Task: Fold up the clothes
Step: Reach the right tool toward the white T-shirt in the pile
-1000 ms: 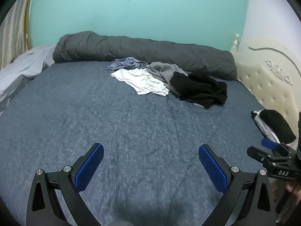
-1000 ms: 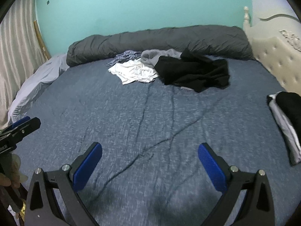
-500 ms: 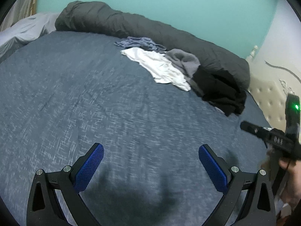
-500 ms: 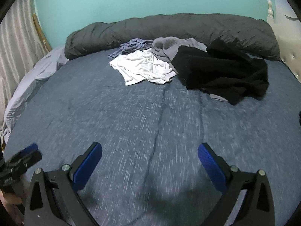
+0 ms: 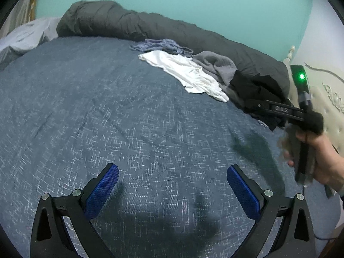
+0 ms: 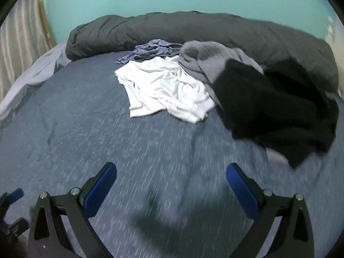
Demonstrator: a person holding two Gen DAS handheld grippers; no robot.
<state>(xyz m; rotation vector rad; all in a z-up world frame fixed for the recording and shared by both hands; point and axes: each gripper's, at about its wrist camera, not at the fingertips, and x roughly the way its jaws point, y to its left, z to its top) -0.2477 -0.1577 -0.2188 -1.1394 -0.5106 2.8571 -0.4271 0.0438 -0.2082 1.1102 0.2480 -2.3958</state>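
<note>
A heap of unfolded clothes lies at the far side of the blue bedspread (image 6: 86,142): a white shirt (image 6: 165,88), a grey garment (image 6: 206,60), a black garment (image 6: 273,105) and a blue-grey one (image 6: 152,49). The same white shirt (image 5: 187,73) and black garment (image 5: 255,90) show in the left wrist view. My left gripper (image 5: 172,191) hovers open over bare bedspread (image 5: 86,111), well short of the heap. My right gripper (image 6: 171,191) is open too, nothing between its fingers, closer to the heap. A hand (image 5: 322,157) holds the right gripper's body at the left view's right edge.
A rolled dark grey duvet (image 6: 193,30) runs along the teal wall behind the clothes. A pale grey sheet (image 6: 32,75) bunches at the left edge by a curtain. A cream tufted headboard (image 5: 329,99) stands on the right.
Both grippers have moved forward over the bed toward the clothes heap, the right one further; the folded pile at the right has left view. Both stayed open.
</note>
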